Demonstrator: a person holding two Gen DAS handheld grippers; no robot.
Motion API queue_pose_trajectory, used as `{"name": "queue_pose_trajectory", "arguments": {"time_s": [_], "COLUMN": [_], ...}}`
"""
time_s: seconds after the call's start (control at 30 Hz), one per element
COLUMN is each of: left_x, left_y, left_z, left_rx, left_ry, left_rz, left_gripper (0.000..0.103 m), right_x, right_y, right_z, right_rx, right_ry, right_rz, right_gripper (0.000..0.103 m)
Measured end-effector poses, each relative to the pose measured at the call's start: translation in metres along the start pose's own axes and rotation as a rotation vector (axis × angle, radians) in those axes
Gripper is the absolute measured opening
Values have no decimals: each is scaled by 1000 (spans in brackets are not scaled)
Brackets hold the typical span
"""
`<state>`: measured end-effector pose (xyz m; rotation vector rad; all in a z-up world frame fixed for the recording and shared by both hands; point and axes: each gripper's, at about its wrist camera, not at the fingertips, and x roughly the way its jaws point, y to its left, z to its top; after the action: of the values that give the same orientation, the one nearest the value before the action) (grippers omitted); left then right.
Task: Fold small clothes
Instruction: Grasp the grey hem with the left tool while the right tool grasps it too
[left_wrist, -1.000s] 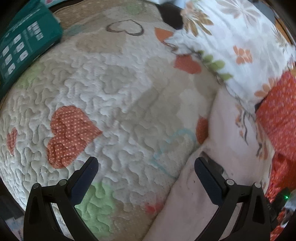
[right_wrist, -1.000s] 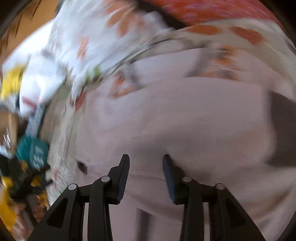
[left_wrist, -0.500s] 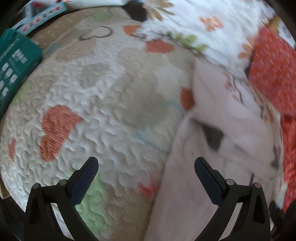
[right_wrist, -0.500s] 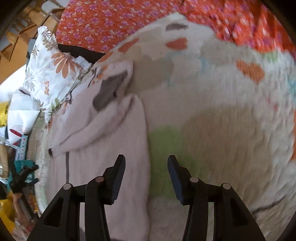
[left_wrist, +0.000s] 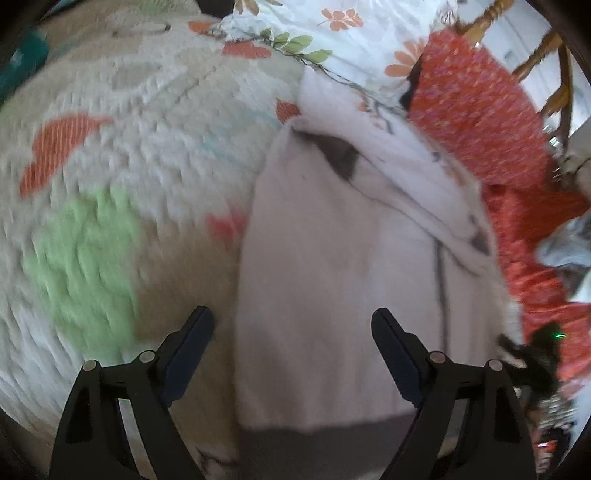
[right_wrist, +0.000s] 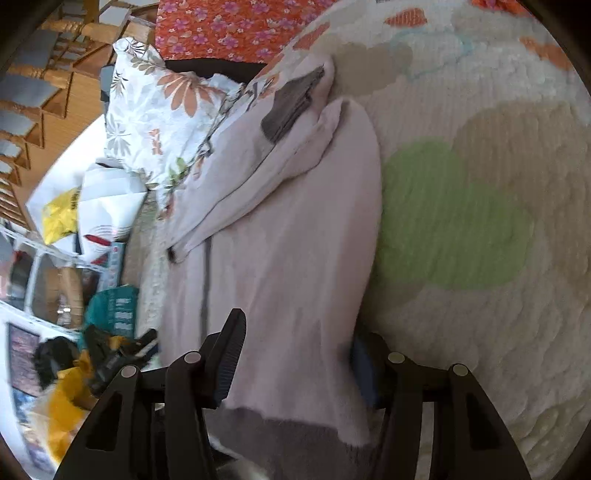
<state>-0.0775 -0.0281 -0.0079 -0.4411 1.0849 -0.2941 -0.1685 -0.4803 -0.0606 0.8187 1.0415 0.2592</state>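
A small pale pink garment (left_wrist: 332, 266) with a grey hem band and grey cuffs lies lengthwise on the quilted bed cover (left_wrist: 122, 155). One sleeve is folded across its upper part. My left gripper (left_wrist: 291, 343) is open, its fingers straddling the garment's lower left part just above the grey hem. In the right wrist view the same garment (right_wrist: 280, 240) runs up the middle. My right gripper (right_wrist: 299, 354) is open, with the lower end of the garment lying between its fingers; the right finger is partly hidden by the cloth.
A floral white pillow (right_wrist: 159, 107) and an orange-red flowered cloth (left_wrist: 476, 107) lie beyond the garment. The bed's edge is left of the garment in the right wrist view, with bags, boxes and clutter (right_wrist: 88, 229) on the floor. Wooden chair rungs (left_wrist: 535, 55) stand behind.
Both grippers have moved down to the garment's hem end. The right gripper has opened wider and now has the cloth between its fingers. The left gripper has shifted right over the garment.
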Motion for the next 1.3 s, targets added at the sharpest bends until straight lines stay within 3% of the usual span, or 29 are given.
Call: {"name": "queue_pose_trajectory", "arguments": {"time_s": [0.27,0.53,0.6,0.63,0.7,0.73,0.77,0.8,0.83,0.87,0.93,1.13,1.3], "left_x": [-7,-11,-10,-11,-11,-11,-9,-8,-8,-9,-14,-56,-85], "left_y": [2,0,-7,-11,-16,-17,-14,-10,-6,-3,3,7,-2], "left_z": [-43,-68,-73,-75,-80,-81,-82,-81,-79,-78,-74,-83,-109], "left_rx": [-79,-92,-68,-42,-4,4,-9,-40,-55,-69,-107,-157,-134], "left_ry": [41,43,35,26,16,18,34,41,46,50,50,-10,-35], "left_rz": [-167,-157,-107,-51,33,62,47,29,20,11,-6,-100,-128], "left_gripper": [87,86,79,69,43,15,10,10,9,9,9,9,8], "right_x": [-1,0,-1,-1,-2,-3,-3,-3,-3,-4,-4,-27,-56], "right_y": [-4,6,11,14,17,19,22,24,26,29,32,15,19], "right_z": [-30,-72,-78,-80,-84,-86,-90,-92,-95,-98,-100,-96,-124], "right_rx": [64,33,7,-2,-18,-28,-40,-52,-67,-87,-123,-42,-49], "right_ry": [15,33,20,12,-2,-11,-20,-28,-35,-48,-60,-71,-59], "right_rz": [108,131,104,91,67,51,32,11,-12,-54,-155,-55,39], "right_gripper": [59,59,59,59,58,57,56,54,46,30,11,8,7]}}
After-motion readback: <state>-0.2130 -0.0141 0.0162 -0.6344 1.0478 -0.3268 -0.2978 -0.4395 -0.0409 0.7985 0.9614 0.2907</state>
